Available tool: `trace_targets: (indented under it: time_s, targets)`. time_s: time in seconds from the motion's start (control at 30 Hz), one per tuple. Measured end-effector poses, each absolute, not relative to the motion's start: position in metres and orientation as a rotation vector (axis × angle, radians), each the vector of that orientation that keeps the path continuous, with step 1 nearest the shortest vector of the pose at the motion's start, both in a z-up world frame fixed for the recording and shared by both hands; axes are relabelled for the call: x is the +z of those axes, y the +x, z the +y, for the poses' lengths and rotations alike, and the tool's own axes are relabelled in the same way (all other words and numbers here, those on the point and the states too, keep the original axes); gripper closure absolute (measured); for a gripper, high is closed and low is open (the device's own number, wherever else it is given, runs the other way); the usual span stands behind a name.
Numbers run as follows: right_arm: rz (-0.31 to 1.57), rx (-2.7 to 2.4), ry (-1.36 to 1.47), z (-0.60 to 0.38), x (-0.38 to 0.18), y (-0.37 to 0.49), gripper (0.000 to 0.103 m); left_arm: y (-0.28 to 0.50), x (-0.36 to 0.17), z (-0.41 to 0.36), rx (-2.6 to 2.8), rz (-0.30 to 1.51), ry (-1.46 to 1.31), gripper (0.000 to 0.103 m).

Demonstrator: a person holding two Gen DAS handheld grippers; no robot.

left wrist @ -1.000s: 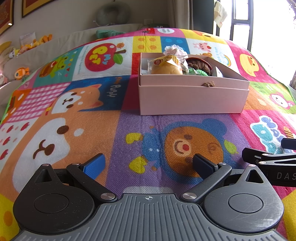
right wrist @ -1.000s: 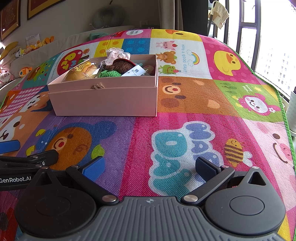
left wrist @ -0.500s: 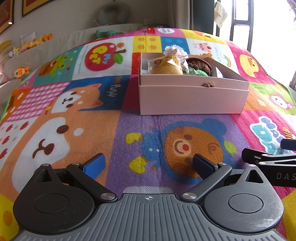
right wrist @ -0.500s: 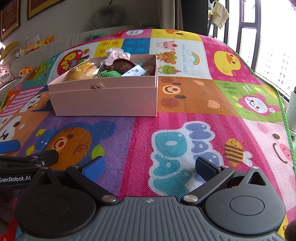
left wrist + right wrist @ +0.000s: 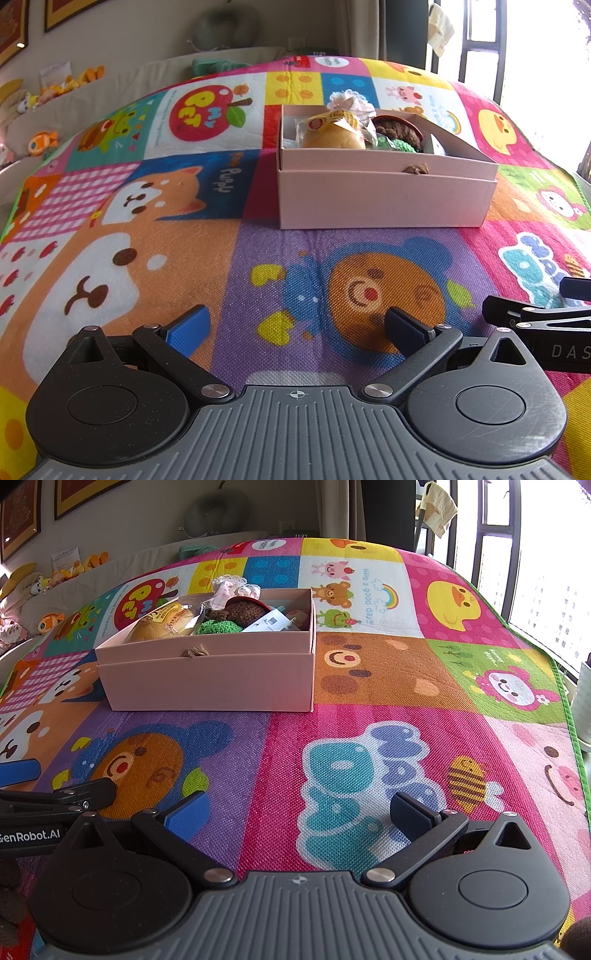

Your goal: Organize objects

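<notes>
A pink cardboard box [image 5: 384,199] [image 5: 210,679] stands on the colourful cartoon play mat [image 5: 258,266] [image 5: 369,701]. Inside it lie a wrapped bun [image 5: 332,134] [image 5: 162,626], a brown crocheted piece [image 5: 399,133] [image 5: 240,611], a green crocheted piece [image 5: 218,627] and a white lace item [image 5: 231,585]. My left gripper [image 5: 295,326] is open near the mat, well short of the box, with nothing between its fingers. My right gripper [image 5: 297,810] is open too, to the right of the left one, and holds nothing. Each gripper's side shows at the edge of the other's view.
Plush toys [image 5: 40,142] sit along a beige cushion edge at the far left. A window [image 5: 535,572] with a dark frame lies to the right, past the mat's green border [image 5: 569,709]. A grey neck pillow [image 5: 216,511] leans on the back wall.
</notes>
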State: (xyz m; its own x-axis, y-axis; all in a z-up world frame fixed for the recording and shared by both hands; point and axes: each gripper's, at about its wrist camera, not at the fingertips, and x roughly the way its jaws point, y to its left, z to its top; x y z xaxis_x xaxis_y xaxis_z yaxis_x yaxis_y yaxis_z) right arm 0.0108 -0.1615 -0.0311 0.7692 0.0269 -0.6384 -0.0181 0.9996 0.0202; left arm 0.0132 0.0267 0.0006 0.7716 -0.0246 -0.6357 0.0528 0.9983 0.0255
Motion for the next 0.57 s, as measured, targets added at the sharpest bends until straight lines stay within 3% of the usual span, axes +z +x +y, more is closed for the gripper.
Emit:
trace_targets:
  time_s: [0.57]
  targets:
    - [0.693, 0.024, 0.013, -0.1617, -0.0311, 0.011, 0.0, 0.0127, 0.001, 0.0261, -0.044, 0.687, 0.039, 0.0]
